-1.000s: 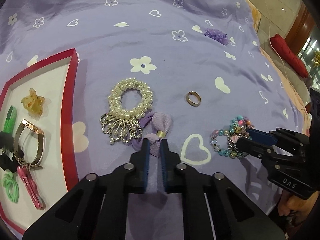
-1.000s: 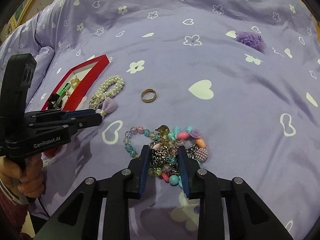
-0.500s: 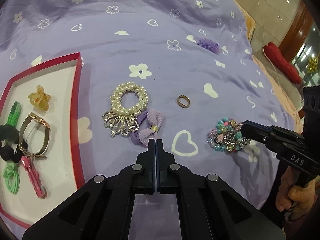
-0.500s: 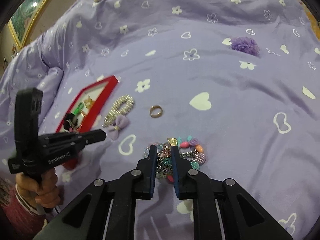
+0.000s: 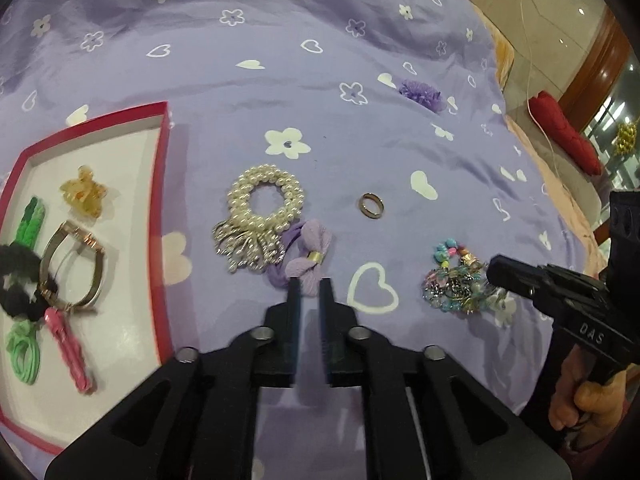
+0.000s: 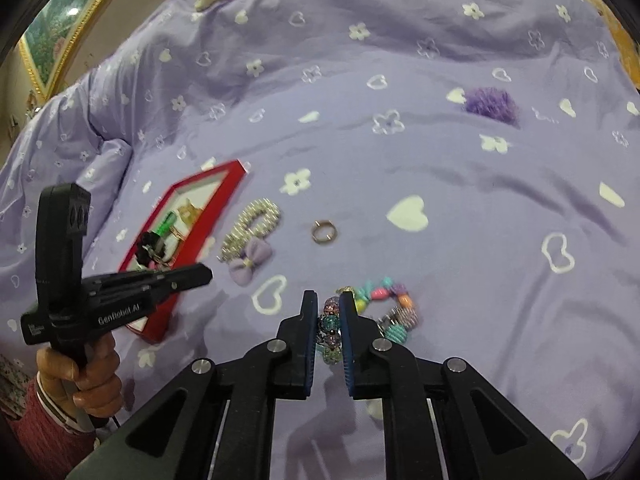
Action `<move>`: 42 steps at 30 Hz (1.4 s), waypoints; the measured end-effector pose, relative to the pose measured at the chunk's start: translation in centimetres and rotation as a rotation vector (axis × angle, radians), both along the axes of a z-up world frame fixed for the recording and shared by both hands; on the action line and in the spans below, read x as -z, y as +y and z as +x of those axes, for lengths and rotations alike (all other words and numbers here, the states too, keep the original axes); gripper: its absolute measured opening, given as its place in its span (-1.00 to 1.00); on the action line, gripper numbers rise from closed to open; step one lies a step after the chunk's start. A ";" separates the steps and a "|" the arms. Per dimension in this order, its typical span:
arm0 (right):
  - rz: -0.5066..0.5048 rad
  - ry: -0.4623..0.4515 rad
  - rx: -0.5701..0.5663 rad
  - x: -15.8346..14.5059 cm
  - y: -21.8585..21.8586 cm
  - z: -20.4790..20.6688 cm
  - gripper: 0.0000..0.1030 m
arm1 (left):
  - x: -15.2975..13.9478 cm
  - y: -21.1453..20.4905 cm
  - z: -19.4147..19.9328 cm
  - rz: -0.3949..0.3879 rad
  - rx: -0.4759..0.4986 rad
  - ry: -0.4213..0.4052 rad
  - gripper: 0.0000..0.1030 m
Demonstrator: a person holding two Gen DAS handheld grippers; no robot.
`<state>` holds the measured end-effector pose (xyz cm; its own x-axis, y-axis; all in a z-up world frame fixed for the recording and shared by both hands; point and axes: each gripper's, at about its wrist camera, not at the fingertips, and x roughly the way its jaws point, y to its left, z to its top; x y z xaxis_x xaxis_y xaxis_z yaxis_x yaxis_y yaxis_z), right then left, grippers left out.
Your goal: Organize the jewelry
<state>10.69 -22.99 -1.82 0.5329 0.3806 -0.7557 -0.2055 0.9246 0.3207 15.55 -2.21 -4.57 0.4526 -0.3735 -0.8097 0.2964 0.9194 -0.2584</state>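
A red-rimmed white tray (image 5: pixel 162 216) (image 6: pixel 230 184) lies on the purple bedspread and holds several hair pieces and a gold bangle (image 5: pixel 76 268). A pearl scrunchie (image 5: pixel 264 208), a purple bow tie (image 5: pixel 310 258) and a gold ring (image 5: pixel 371 205) (image 6: pixel 324 232) lie beside it. My left gripper (image 5: pixel 310 286) is slightly open just short of the bow. My right gripper (image 6: pixel 330 298) is shut on the colourful bead bracelet (image 6: pixel 374 312) (image 5: pixel 456 280) and holds it.
A purple fabric flower (image 5: pixel 420 92) (image 6: pixel 490 104) lies far back on the bed. A red cushion (image 5: pixel 564 136) sits past the right bed edge. A gold-framed picture (image 6: pixel 60 20) is at the far left.
My left gripper shut short of the bow, pulled back, then opened slightly again. My right gripper closed on the bead bracelet and drew back with it.
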 end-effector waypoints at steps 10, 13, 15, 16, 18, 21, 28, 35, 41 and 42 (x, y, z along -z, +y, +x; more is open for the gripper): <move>-0.029 0.035 0.056 1.1 -2.8 -0.8 -0.67 | 2.1 -4.0 2.6 0.148 0.050 -0.011 -0.49; -0.026 0.033 0.033 1.1 -2.2 -0.2 -0.67 | 2.5 -4.1 2.8 0.169 0.047 -0.013 -0.75; -0.038 0.035 0.010 1.4 -1.4 0.5 -0.59 | 2.3 -3.6 2.7 0.147 0.045 -0.013 -0.79; -0.046 0.035 0.006 1.6 -1.1 0.9 -0.54 | 2.2 -3.5 2.7 0.141 0.043 -0.014 -0.80; -0.051 0.044 -0.009 2.0 -0.4 1.5 -0.52 | 2.0 -3.1 2.5 0.131 0.037 -0.012 -0.81; -0.072 0.043 -0.025 2.6 0.3 2.1 -0.53 | 1.5 -2.6 1.7 0.119 0.034 -0.020 -0.81; -0.058 -0.029 0.004 1.0 -0.2 1.2 -0.75 | 0.1 -1.5 -0.3 0.080 0.024 -0.042 -0.82; -0.012 -0.109 -0.006 -2.4 -0.1 -0.3 -0.75 | -1.8 0.0 -2.2 0.034 -0.006 -0.068 -0.82; 0.016 -0.158 -0.041 -4.6 1.5 -1.1 -0.75 | -3.8 2.4 -4.0 0.008 -0.047 -0.108 -0.82; 0.019 -0.163 -0.047 -4.9 1.8 -1.2 -0.75 | -4.1 3.0 -4.4 0.003 -0.058 -0.115 -0.82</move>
<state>9.53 -21.17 3.07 0.6287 0.4218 -0.6533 -0.2993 0.9066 0.2973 11.15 0.80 -0.42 0.5634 -0.3415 -0.7523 0.2699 0.9367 -0.2231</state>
